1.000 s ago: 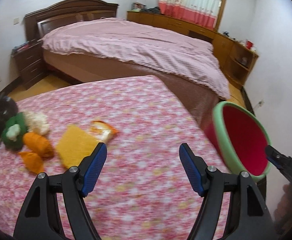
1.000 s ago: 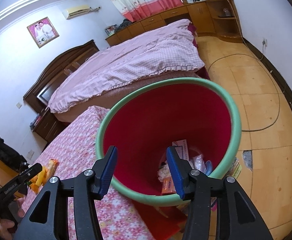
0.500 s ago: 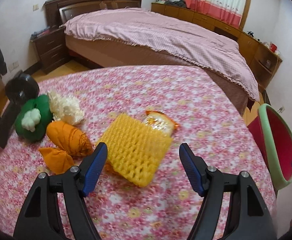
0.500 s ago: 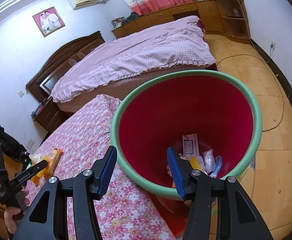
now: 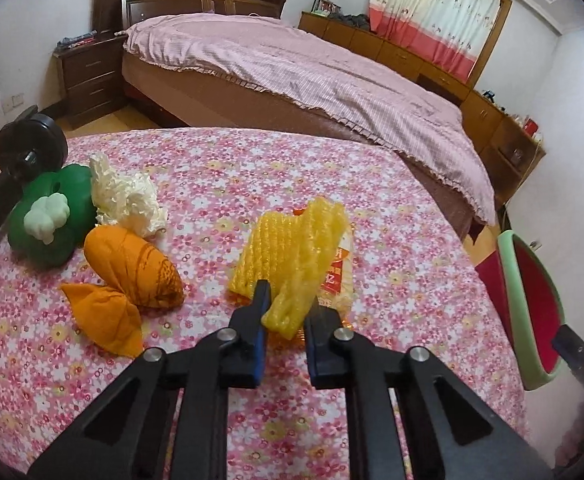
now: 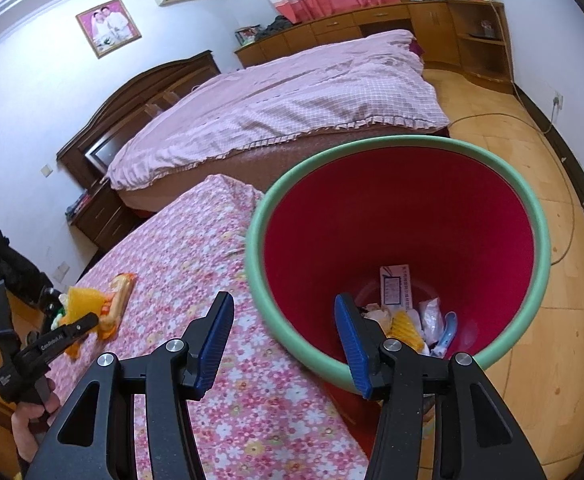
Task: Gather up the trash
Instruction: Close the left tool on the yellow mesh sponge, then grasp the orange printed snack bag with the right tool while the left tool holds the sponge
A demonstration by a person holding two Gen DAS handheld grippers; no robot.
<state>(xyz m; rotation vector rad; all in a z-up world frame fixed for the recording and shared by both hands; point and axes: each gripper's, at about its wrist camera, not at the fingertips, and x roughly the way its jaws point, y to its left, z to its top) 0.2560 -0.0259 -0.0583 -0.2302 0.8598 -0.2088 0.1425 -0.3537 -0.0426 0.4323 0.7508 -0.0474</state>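
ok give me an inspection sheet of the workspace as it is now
surface: table under a pink floral cloth
job's things: yellow foam net pinched in the left tongs, lying over an orange snack wrapper; red bin with green rim at the table edge, trash already in its bottom
clutter: crumpled white paper, green toy, two orange cloth bundles, black round object
grippers: left tongs shut on the foam net; right tongs astride the bin rim, pads not seen pressing it
cables: one cord across the wooden floor
surroundings: bed, nightstand, curtains, cabinets
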